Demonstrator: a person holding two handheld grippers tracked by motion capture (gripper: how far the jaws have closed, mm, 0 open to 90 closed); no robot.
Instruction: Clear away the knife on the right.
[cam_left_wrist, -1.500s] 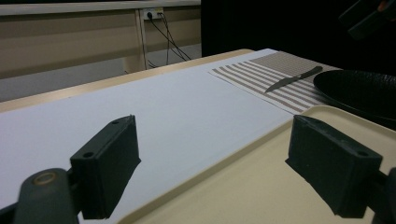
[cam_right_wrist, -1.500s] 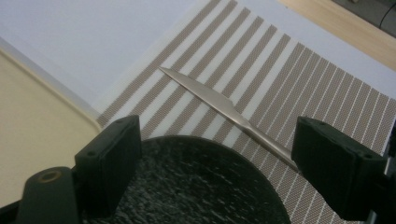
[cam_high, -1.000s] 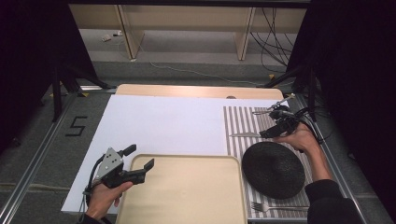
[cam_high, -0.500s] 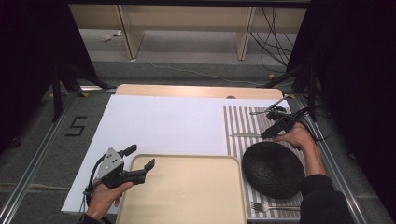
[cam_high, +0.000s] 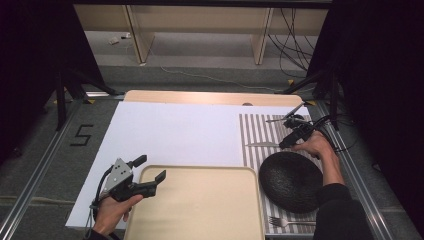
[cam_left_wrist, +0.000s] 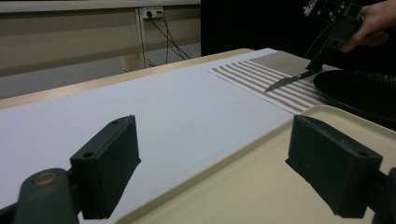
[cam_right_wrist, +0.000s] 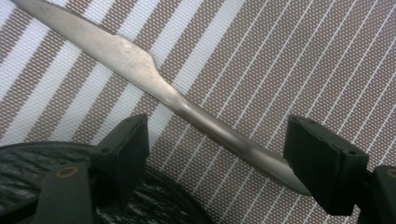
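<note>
Hovering with jaws spread and just narrowing, the right hand-held gripper (cam_right_wrist: 217, 158) straddles a table knife (cam_right_wrist: 140, 74) lying flat on the striped mat (cam_right_wrist: 303, 56) beside a black plate (cam_high: 291, 181); stiff, thin, likely slippery steel, best pinched across its handle.

– What lies between the jaws of the right gripper (cam_right_wrist: 217, 156)?
– A metal table knife (cam_right_wrist: 154, 86), slanting across the striped placemat (cam_right_wrist: 289, 60), its handle end running towards one jaw (the pads stand wide apart, pressing on nothing).
– And lower down?
– A black textured plate (cam_right_wrist: 37, 186), its rim beside the other jaw.
</note>
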